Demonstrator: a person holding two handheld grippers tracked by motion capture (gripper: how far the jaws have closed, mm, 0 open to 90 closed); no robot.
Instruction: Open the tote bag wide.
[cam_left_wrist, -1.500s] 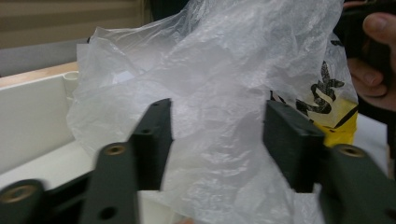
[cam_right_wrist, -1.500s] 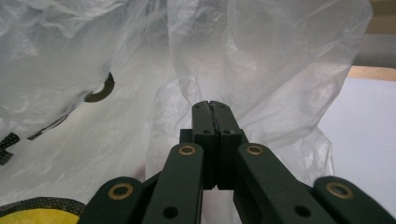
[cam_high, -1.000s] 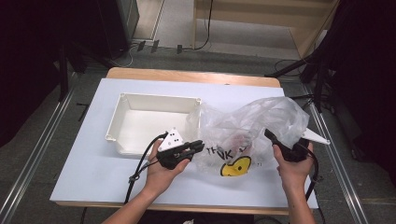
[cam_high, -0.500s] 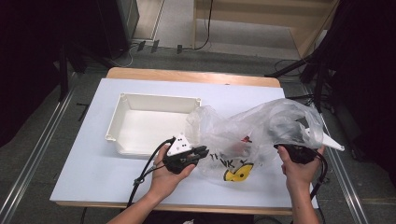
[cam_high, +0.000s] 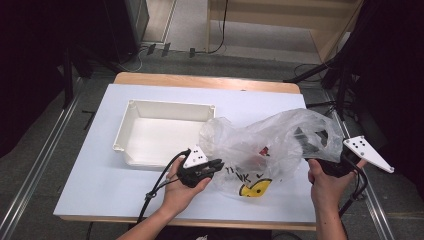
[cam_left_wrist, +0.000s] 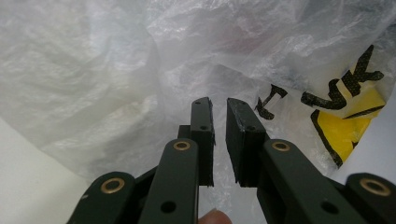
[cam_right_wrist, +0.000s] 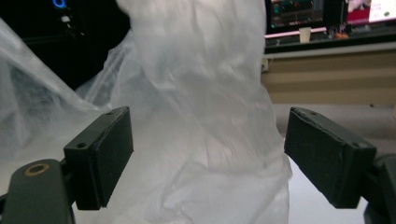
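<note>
A clear plastic bag (cam_high: 260, 145) with black letters and a yellow face print (cam_high: 255, 189) lies crumpled on the white table, with something small and red (cam_high: 264, 151) inside it. My left gripper (cam_high: 215, 165) is at the bag's left edge; in the left gripper view its jaws (cam_left_wrist: 218, 105) stand almost together with film bunched in the narrow gap. My right gripper (cam_high: 314, 142) is raised at the bag's right side, partly veiled by film. Its jaws (cam_right_wrist: 208, 135) have just been opening and now stand wide, with a fold of the bag (cam_right_wrist: 201, 93) hanging loose between them.
A white rectangular tray (cam_high: 125, 135) sits left of the bag, behind my left hand. The table's right edge (cam_high: 320, 165) runs close to my right hand. Beyond the table are dark equipment, cables on the floor and a wooden bench.
My right gripper has let go of the bag, opened wide and risen. The bag's right side has billowed up higher. My left gripper has stayed at the bag's left edge.
</note>
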